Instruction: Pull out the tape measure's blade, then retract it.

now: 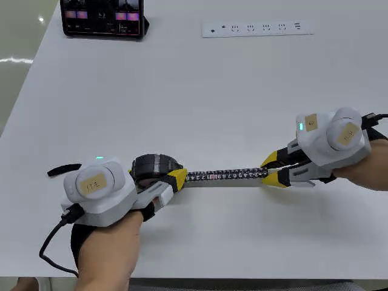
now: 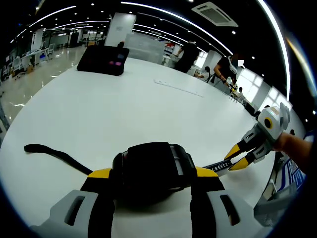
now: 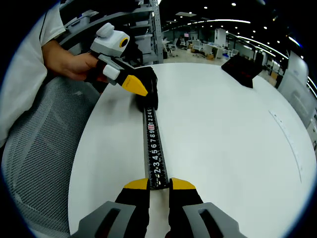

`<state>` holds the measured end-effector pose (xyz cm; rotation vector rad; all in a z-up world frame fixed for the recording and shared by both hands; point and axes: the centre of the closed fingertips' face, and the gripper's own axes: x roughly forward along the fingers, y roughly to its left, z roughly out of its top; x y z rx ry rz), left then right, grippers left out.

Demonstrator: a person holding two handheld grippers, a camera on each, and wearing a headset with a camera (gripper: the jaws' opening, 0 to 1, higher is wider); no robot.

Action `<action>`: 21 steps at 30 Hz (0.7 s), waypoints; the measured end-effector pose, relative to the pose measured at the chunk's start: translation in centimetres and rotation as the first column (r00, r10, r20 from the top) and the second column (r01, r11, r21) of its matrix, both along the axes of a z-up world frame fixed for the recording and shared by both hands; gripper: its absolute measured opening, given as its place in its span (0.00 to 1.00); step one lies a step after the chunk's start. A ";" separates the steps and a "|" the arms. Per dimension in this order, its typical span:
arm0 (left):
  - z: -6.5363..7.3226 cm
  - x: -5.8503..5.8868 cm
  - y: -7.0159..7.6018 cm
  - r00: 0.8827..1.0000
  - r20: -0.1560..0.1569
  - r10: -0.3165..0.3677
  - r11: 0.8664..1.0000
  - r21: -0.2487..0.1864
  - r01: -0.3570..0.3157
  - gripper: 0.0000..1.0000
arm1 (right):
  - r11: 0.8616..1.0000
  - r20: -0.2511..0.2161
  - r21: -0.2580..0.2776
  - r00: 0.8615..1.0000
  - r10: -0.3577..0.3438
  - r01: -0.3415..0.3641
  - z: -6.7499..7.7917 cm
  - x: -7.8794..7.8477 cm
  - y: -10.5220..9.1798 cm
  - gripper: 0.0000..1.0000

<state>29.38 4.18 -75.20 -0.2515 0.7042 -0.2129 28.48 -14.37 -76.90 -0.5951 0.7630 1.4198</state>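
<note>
Tape measure (image 1: pixel 154 165) is clamped in the left tongs (image 2: pixel 154 174) near the bench's (image 1: pixel 182 91) front edge, and the blade (image 3: pixel 153 148) tip is pinched by the right tongs (image 3: pixel 159 184). Pull-out looks partly done, retracting is still to be done.

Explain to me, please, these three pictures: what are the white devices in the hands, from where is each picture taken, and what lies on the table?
No robot here: a person holds two hand tools with two jaws each, called grippers. The head view comes from a camera on the person's head; each round view comes from a camera on one gripper. The left gripper clamps the black tape measure; the right gripper pinches the end of its blade, drawn out across the white table. At the far edge lie a tablet with a lit screen and a white power strip.
</note>
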 end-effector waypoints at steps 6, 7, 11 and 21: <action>0.0 0.0 0.0 1.000 -0.002 0.000 1.000 -0.005 0.000 0.57 | 1.000 0.000 0.005 1.000 0.006 -0.006 -0.1 0.0 0.7 0.11; 0.0 0.0 0.0 1.000 -0.001 0.001 1.000 -0.006 -0.001 0.57 | 1.000 -0.001 0.004 1.000 0.006 -0.006 -0.2 0.0 0.8 0.11; 0.0 0.0 0.1 1.000 0.000 0.002 1.000 -0.012 -0.002 0.57 | 1.000 -0.007 0.005 1.000 0.015 -0.014 -0.3 -0.3 1.3 0.11; 0.1 -0.1 0.1 1.000 0.000 0.000 1.000 -0.028 0.000 0.57 | 1.000 -0.011 0.024 1.000 0.018 -0.017 -0.3 -0.3 2.6 0.11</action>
